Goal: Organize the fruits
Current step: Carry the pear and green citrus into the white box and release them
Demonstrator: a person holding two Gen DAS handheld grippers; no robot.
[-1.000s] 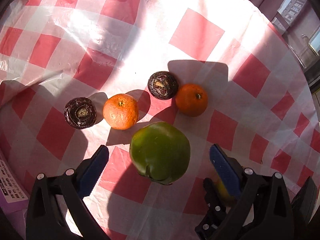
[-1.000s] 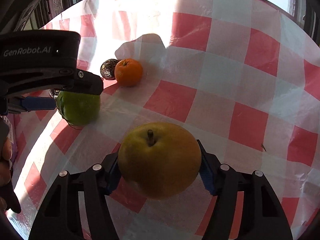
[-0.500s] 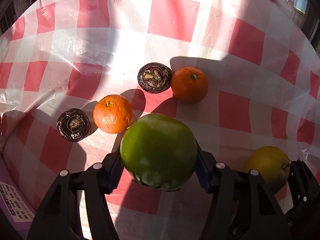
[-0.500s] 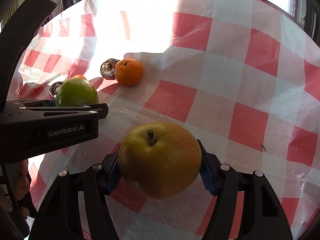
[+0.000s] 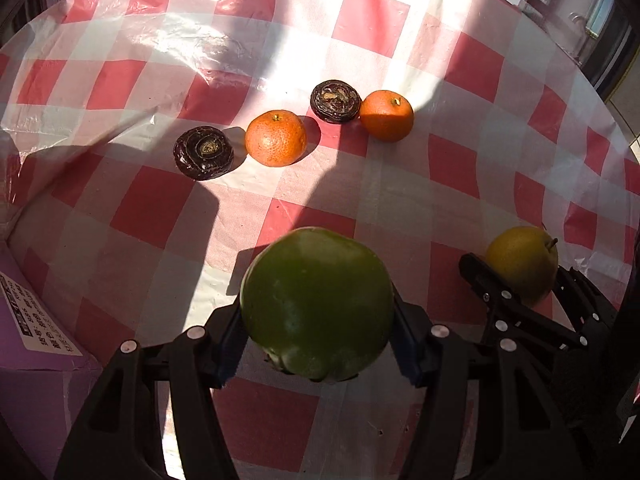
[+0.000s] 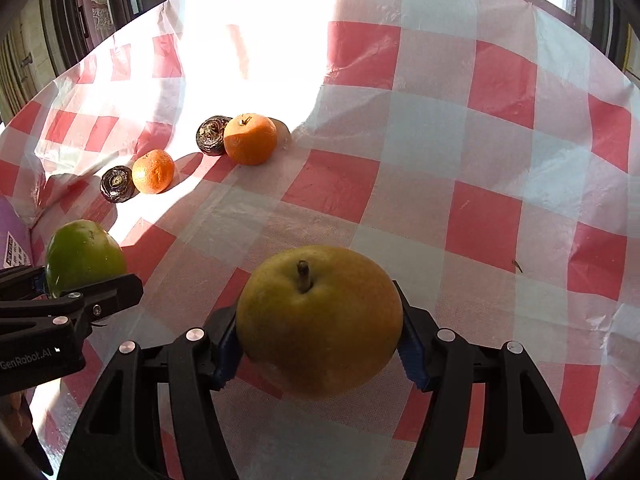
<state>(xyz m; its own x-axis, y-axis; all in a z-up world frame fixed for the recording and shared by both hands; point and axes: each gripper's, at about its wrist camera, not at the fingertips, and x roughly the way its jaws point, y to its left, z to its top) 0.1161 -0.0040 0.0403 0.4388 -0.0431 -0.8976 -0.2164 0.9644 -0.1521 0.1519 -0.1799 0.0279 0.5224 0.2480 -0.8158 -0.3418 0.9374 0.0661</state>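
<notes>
My left gripper [image 5: 318, 336] pinches the green fruit [image 5: 318, 304] between its blue pads, raised above the checked tablecloth [image 5: 452, 168]. My right gripper [image 6: 320, 340] clamps the yellow pear [image 6: 320, 320], stem up, also held over the cloth. Far from me sit four loose fruits in a rough line: dark fruit [image 5: 203, 153], orange [image 5: 276, 138] just beside it, second dark fruit [image 5: 335, 101], second orange [image 5: 386, 115] touching it.

Risks, my guess: both fruits are round and smooth, so either could slip from its pads if I tilt or loosen early. The grippers hang near each other; they may collide. Setting down on the crinkled plastic cloth, a fruit could roll into the line and scatter it. A purple box [image 5: 36, 344] sits at near left.
</notes>
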